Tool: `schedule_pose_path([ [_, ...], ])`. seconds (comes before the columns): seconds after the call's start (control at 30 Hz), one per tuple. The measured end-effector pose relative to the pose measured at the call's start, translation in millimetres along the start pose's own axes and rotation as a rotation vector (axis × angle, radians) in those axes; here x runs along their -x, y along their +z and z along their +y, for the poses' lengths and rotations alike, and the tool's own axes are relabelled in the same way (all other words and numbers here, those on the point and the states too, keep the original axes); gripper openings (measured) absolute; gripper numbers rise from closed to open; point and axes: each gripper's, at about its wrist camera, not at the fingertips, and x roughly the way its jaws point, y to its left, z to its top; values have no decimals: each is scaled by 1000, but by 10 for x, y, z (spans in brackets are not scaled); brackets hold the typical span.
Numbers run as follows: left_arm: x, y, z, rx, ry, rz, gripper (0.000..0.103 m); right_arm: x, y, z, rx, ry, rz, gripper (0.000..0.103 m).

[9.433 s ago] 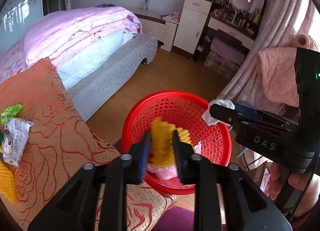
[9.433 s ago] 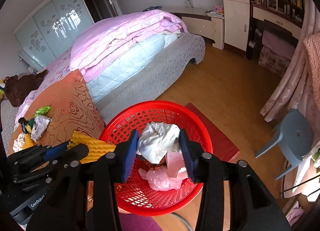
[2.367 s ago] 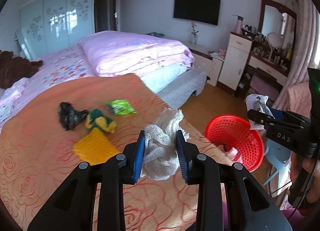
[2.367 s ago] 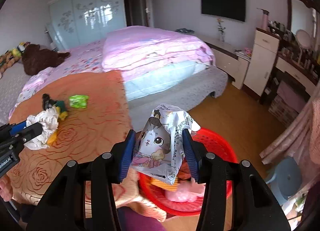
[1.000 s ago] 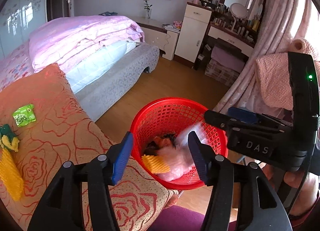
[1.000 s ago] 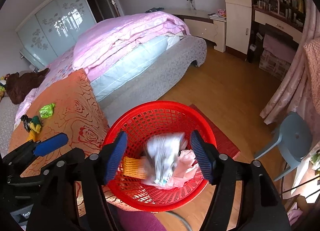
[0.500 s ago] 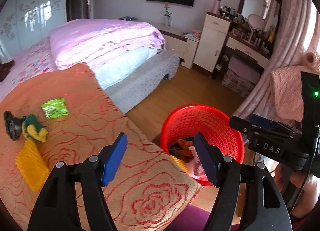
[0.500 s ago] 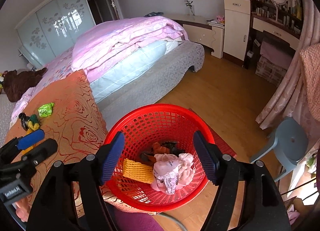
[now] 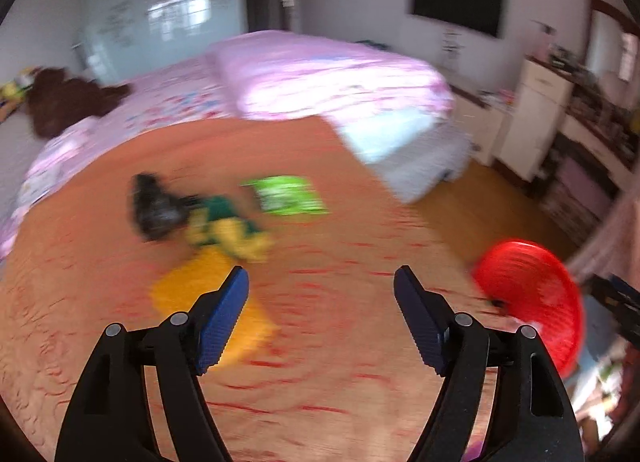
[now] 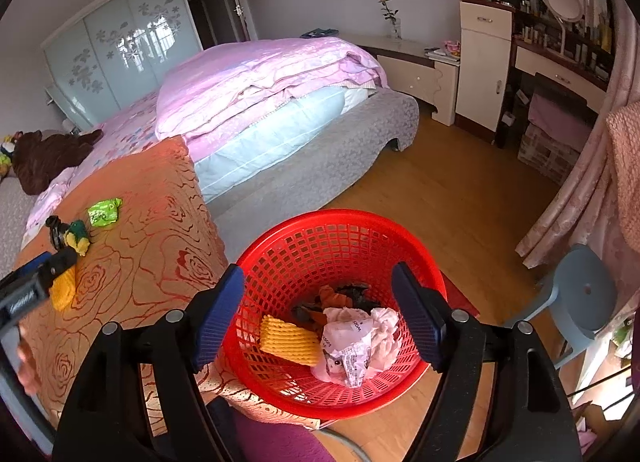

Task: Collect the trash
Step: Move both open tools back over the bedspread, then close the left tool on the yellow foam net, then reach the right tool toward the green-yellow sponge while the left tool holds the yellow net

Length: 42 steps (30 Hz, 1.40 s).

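A red mesh basket [image 10: 344, 230] stands on the floor beside the orange rose-patterned cover [image 10: 152, 230]; it holds a yellow foam net, a white wrapper and pink plastic. My right gripper [image 10: 318, 318] is open and empty above the basket. My left gripper [image 9: 322, 322] is open and empty over the cover [image 9: 320, 362], in a blurred view. On the cover lie a yellow foam net [image 9: 188, 290], a green-yellow piece [image 9: 228, 230], a black piece [image 9: 154, 206] and a green wrapper [image 9: 286, 195]. The basket [image 9: 528, 290] is at the right of that view.
A bed with pink quilts [image 10: 264, 74] lies behind the cover. A grey-blue plastic chair [image 10: 580, 294] stands right of the basket. White cabinets [image 10: 484, 62] and a dressing table line the far wall. Pink curtains [image 10: 592, 182] hang at the right.
Both grippers let their trash fall into the basket and opened. My left gripper has swung left, away from the basket, over the cover toward the pieces lying there.
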Motion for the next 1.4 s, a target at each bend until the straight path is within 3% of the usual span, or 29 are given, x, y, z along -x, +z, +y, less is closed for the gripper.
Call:
schedule_pose_path([
  [0.1,-196,-15,333,85,61,50,73,-5,-8,17,3,3,3,73],
  [0.2,-349,-53,564,156,63,99,73,-29,-18,25,4,3,11,73],
  [0.4,-325,-58,547,136,25,89,72,-86,-45,50,7,4,30,73],
  [0.53,-315,-146,528,108,46,74,71,-79,-55,69,14,7,30,73],
  [0.6,-298,-197,543,94,65,63,60,-78,-55,70,14,9,29,73],
  [0.73,-239,-294,595,56,77,38,47,-81,-55,70,14,9,30,73],
  [0.9,-147,-373,755,51,35,25,33,-69,-65,87,23,12,22,73],
  [1.17,26,-488,1030,122,-52,19,22,-69,-103,173,41,17,23,73],
  [1.23,84,-499,1086,138,-68,10,12,-62,-113,205,47,22,23,73],
  [1.4,231,-515,1174,156,-58,-14,12,-43,-137,367,93,54,11,73],
])
